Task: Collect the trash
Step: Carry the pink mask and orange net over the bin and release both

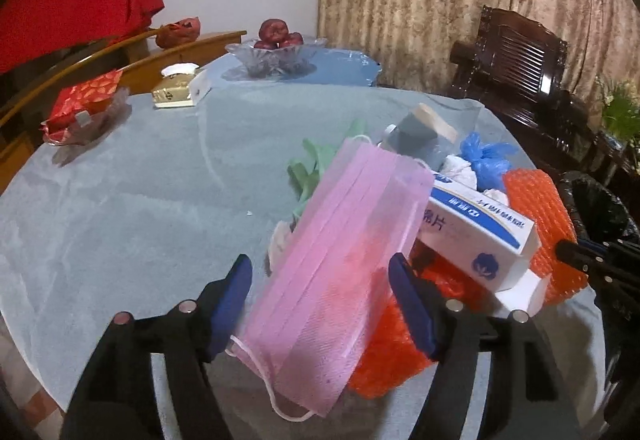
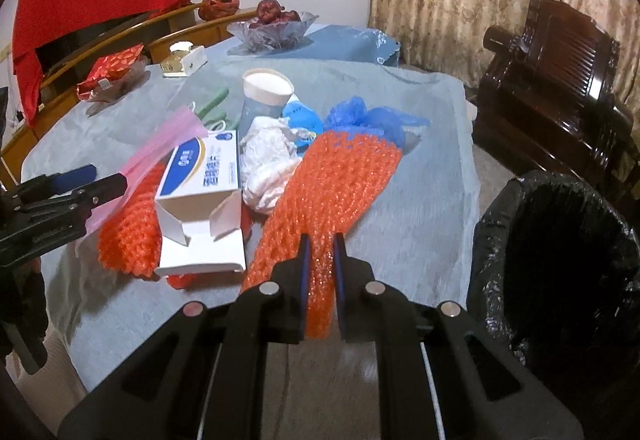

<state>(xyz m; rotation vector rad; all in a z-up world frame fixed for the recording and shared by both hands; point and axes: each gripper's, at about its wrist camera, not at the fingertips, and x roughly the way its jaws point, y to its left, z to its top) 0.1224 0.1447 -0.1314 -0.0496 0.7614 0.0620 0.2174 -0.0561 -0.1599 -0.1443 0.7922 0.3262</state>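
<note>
Right wrist view: right gripper (image 2: pixel 322 264) fingers pinched tight on the orange foam net (image 2: pixel 336 176), bin (image 2: pixel 560 280) waiting at 3 o'clock.
Left gripper (image 1: pixel 320 304) fingers spread wide around the pink mask (image 1: pixel 344 240), not squeezing it. Mask's propped on the counter (image 1: pixel 140 180) pile, so I'd guess it slides off before they close.

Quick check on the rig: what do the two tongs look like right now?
Both tongs, left and right, are black plastic frames with blue pads lining the fingers and round silver pivot studs on the arms. Thin light cables run along the right one's base. No sleeves visible.
</note>
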